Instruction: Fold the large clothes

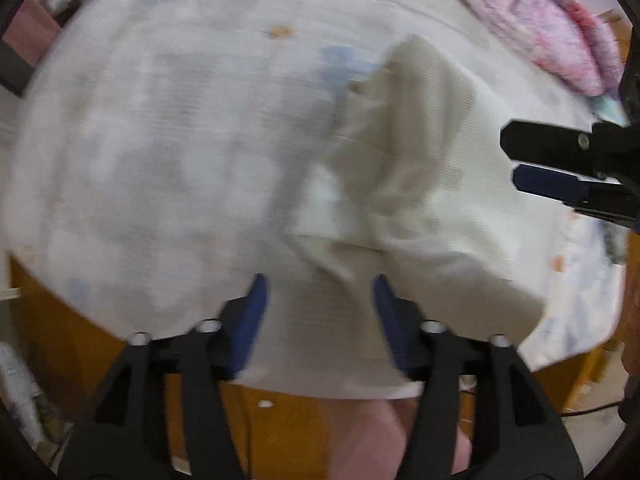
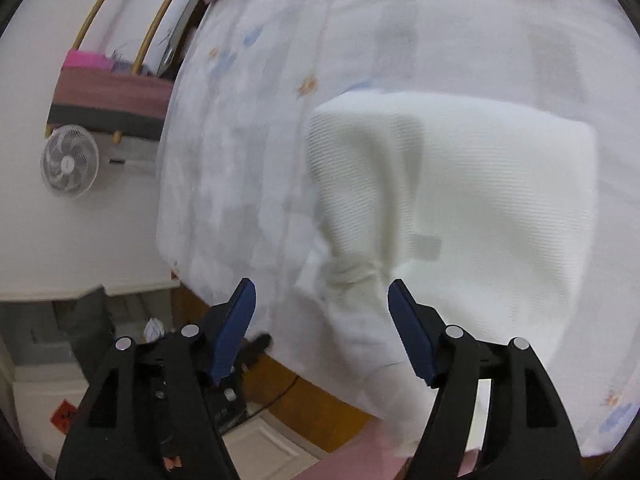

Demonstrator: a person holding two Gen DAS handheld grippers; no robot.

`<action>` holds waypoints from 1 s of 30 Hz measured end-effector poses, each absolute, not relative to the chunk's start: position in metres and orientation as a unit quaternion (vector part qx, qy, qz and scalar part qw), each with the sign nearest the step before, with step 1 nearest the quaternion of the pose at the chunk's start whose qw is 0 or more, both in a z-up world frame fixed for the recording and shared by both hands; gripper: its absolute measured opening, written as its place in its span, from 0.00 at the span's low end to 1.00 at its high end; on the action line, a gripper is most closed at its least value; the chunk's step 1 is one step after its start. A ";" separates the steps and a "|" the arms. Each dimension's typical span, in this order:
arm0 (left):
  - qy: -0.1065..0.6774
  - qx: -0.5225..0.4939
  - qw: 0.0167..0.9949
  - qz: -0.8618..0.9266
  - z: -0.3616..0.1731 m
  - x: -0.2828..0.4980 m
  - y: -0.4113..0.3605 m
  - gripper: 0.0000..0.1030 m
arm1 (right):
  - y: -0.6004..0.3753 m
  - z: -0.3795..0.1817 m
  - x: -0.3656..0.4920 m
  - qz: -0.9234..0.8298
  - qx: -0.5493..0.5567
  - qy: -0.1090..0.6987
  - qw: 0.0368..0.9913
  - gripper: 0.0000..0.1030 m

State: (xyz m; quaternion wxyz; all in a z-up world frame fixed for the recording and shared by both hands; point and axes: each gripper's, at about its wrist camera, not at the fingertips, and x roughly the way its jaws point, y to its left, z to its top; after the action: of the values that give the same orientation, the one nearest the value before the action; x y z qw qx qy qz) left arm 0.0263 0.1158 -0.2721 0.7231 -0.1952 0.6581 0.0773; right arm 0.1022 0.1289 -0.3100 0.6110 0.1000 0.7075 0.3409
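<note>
Blue pads of the left tool (image 1: 320, 292) are standing wide apart, gripping nothing, hanging over the near edge of the bed (image 1: 160, 140) where the cream garment (image 1: 420, 184) is lying, its long axis running away toward the far right corner. Seen from the right wrist, the right tool (image 2: 322, 294) is likewise gaping empty above the garment's near hem at the bed's front edge, with the folded bulk stretching ahead and to the right, so both tools are sitting about equally close.

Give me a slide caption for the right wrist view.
Right tool, jaws open and empty, above a partly folded cream garment on a floral bedsheet.
</note>
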 end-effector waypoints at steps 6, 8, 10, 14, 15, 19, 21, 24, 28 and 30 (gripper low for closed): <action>0.680 -0.370 0.633 0.011 -0.324 0.049 0.085 0.71 | 0.085 -0.313 0.105 0.273 0.113 0.718 0.630 0.64; 0.670 -0.439 0.599 -0.013 -0.326 0.050 0.082 0.71 | 0.069 -0.315 0.104 0.256 0.105 0.723 0.633 0.64; 0.650 -0.463 0.602 -0.035 -0.310 0.049 0.085 0.71 | 0.072 -0.326 0.101 0.262 0.104 0.727 0.626 0.64; 0.643 -0.425 0.637 -0.023 -0.277 0.045 0.098 0.78 | 0.070 -0.383 0.066 0.256 0.189 0.789 0.525 0.43; 0.645 -0.419 0.639 -0.018 -0.280 0.046 0.101 0.78 | 0.077 -0.392 0.054 0.274 0.222 0.798 0.489 0.35; 0.698 -0.384 0.603 0.038 -0.317 0.046 0.107 0.79 | 0.101 -0.377 0.009 0.328 0.190 0.805 0.456 0.28; 0.714 -0.384 0.585 0.026 -0.329 0.042 0.099 0.79 | 0.088 -0.367 0.012 0.309 0.197 0.799 0.477 0.28; 0.737 -0.360 0.572 0.020 -0.355 0.036 0.081 0.72 | 0.065 -0.353 0.035 0.266 0.164 0.786 0.534 0.30; 0.750 -0.305 0.585 0.041 -0.369 0.031 0.074 0.16 | 0.065 -0.339 0.085 0.248 0.130 0.761 0.585 0.32; 0.742 -0.312 0.591 0.047 -0.362 0.029 0.080 0.13 | 0.085 -0.334 0.109 0.246 0.122 0.756 0.594 0.38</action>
State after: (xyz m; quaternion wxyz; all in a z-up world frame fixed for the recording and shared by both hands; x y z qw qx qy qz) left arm 0.0289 0.0796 -0.3618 0.5912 -0.3125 0.7420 0.0470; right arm 0.1085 0.0851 -0.3341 0.5942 0.1222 0.7560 0.2459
